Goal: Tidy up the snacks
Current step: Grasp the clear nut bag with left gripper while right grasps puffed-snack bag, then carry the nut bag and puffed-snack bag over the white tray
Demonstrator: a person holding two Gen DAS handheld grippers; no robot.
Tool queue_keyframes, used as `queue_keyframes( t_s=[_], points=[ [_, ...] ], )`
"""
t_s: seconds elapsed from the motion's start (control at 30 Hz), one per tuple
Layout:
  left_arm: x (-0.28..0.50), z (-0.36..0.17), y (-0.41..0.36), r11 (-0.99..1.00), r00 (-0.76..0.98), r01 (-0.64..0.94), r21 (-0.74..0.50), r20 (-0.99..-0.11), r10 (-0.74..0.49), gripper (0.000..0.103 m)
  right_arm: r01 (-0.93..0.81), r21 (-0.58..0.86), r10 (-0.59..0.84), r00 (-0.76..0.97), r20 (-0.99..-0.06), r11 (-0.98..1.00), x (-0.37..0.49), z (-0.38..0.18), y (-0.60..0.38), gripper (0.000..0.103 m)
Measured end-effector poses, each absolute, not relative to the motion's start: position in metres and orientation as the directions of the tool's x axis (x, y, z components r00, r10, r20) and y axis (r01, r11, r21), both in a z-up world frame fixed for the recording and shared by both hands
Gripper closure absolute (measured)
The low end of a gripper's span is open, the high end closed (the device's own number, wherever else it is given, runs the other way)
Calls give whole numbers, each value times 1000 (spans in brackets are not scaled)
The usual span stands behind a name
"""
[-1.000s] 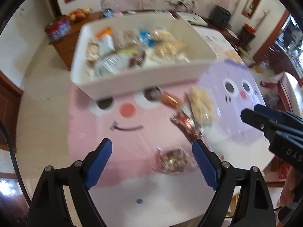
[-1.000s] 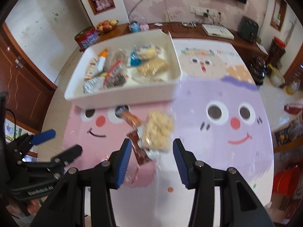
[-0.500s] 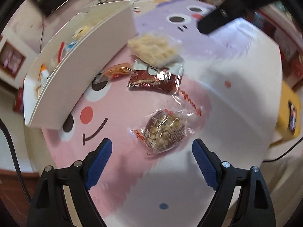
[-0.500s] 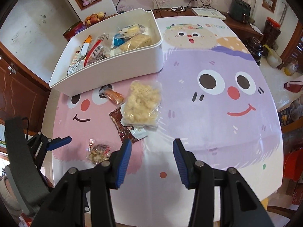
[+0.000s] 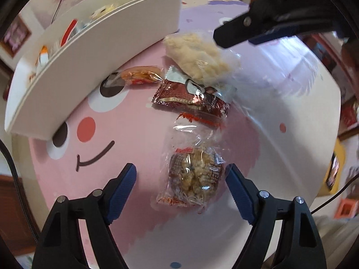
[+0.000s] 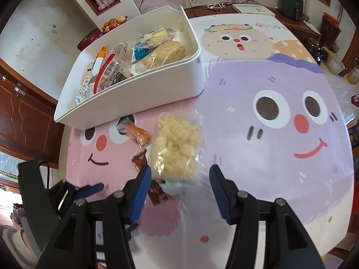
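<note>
A white bin [image 6: 157,94] holding several wrapped snacks stands at the back left of the table. In front of it lie a pale crumbly snack bag [image 6: 177,148], an orange packet [image 5: 141,76], a dark red packet [image 5: 190,98] and a clear-wrapped nut cake [image 5: 195,174]. My left gripper [image 5: 180,186] is open, low over the table, with the nut cake between its fingers. My right gripper [image 6: 179,183] is open just in front of the pale bag; it also shows in the left wrist view [image 5: 246,31].
The table wears a cartoon cloth [image 6: 269,134], pink at left and purple at right. A wooden sideboard [image 6: 291,20] with a fruit bowl [image 6: 114,22] and appliances runs behind. The table's front edge [image 5: 314,134] is near.
My left gripper has dropped closer, so the nut cake now lies between its fingers. My right gripper has moved forward and down to the pale bag.
</note>
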State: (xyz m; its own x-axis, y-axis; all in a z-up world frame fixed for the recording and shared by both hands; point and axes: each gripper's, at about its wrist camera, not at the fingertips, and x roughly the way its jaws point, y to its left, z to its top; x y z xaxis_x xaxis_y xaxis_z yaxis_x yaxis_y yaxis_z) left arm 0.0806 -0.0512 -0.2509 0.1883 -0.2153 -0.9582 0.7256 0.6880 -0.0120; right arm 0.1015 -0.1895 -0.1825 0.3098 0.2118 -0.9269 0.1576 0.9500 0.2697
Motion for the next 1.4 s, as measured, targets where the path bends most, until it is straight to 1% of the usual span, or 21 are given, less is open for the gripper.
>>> queue_keyframes(
  t_s=[0.23, 0.33, 0.43, 0.47, 0.57, 0.67, 0.73, 0.77, 0.8, 0.87, 0.97, 1.13, 1.4],
  points=[
    [102, -260, -36, 791, 104, 590, -164, -955, -276, 22, 151, 253, 208, 260, -943, 956, 129, -206, -180, 48],
    [108, -261, -32, 811, 100, 554, -189, -952, -291, 22, 142, 227, 189, 241, -952, 964, 138, -214, -175, 47],
    [110, -261, -30, 825, 102, 527, -202, -949, -297, 23, 148, 224, 190, 211, -959, 963, 145, -225, -173, 44],
    [111, -262, -27, 831, 106, 518, -203, -949, -298, 26, 151, 223, 190, 204, -960, 963, 148, -228, -172, 43],
    [120, -260, -18, 856, 121, 475, -204, -949, -292, 38, 157, 211, 182, 180, -967, 965, 154, -235, -169, 40],
    [124, -258, -13, 880, 123, 419, -224, -946, -300, 45, 147, 187, 158, 190, -969, 971, 156, -235, -165, 39],
    [124, -257, -8, 884, 119, 393, -252, -940, -321, 50, 140, 175, 146, 196, -970, 975, 155, -235, -163, 41],
    [125, -255, -7, 883, 121, 389, -262, -936, -331, 55, 140, 167, 137, 201, -970, 976, 155, -234, -163, 47],
    [126, -255, -5, 889, 124, 384, -250, -940, -318, 56, 138, 155, 125, 205, -971, 978, 154, -234, -163, 52],
    [128, -258, 1, 892, 132, 382, -242, -941, -312, 56, 144, 174, 141, 211, -967, 974, 152, -233, -166, 54],
    [125, -253, 4, 899, 136, 371, -234, -943, -302, 58, 158, 173, 136, 218, -966, 972, 146, -230, -170, 55],
    [121, -246, 5, 910, 136, 336, -241, -944, -300, 59, 186, 186, 143, 221, -965, 965, 133, -223, -175, 56],
    [112, -207, 22, 913, 171, 325, -248, -934, -314, 59, 178, 220, 174, 242, -955, 959, 102, -196, -175, 57]
  ],
)
